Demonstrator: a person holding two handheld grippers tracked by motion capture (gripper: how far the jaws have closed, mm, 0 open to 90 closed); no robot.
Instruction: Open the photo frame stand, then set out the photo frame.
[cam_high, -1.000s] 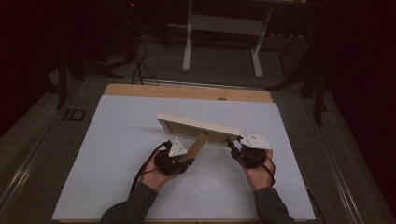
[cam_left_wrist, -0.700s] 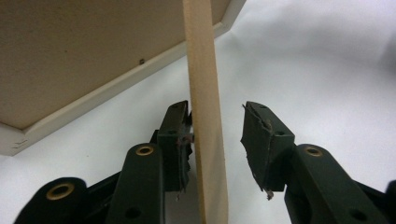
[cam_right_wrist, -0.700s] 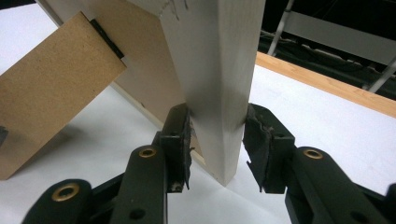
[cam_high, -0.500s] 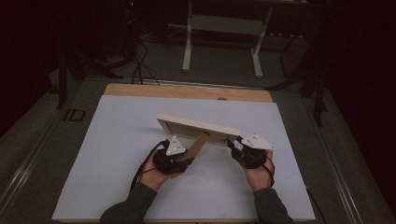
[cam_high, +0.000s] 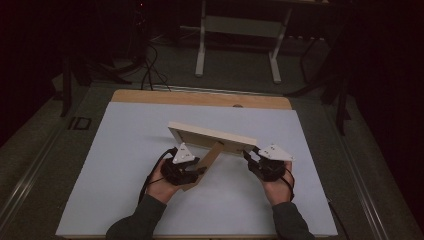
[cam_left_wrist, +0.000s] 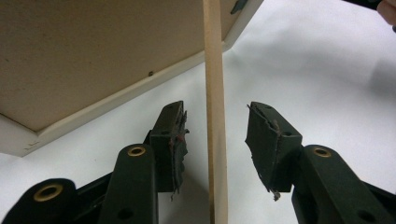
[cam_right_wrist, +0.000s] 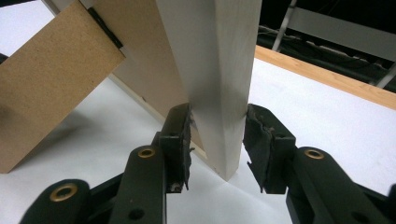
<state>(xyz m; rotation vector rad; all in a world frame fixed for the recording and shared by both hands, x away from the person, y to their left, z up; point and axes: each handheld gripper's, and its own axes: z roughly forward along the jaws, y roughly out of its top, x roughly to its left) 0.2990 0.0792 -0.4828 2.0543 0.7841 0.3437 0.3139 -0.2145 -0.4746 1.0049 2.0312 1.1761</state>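
Main risk, as I judge it: the frame (cam_high: 212, 139) tips or slides. It stands on its long edge near the middle of the mat (cam_high: 120, 150), back toward the person, with the strut (cam_high: 207, 162) swung out toward them and its foot at the left gripper (cam_high: 192, 172).

Left gripper: jaws have just been opening. In the left gripper view the strut (cam_left_wrist: 215, 116) runs edge-on up between the pads (cam_left_wrist: 175, 140), a gap on each side, so nothing is pinched. If the strut is not yet bearing on the mat, it could fold back and the frame would lean on the right grip alone. A nudge from the withdrawing pads could also kick the strut sideways.

Right gripper (cam_high: 255, 159): clamped on the frame's right end. In the right gripper view the pale side rail (cam_right_wrist: 219, 84) sits between the pads (cam_right_wrist: 180, 135), both touching. Letting go before the strut takes weight would probably drop the frame flat.

Pose: both forearms come in from the near edge. Left hand (cam_high: 162, 180) low, gripper pointing away and rightward at the strut's foot. Right hand (cam_high: 277, 182) palm inward, gripper angled up-left to the frame's end.
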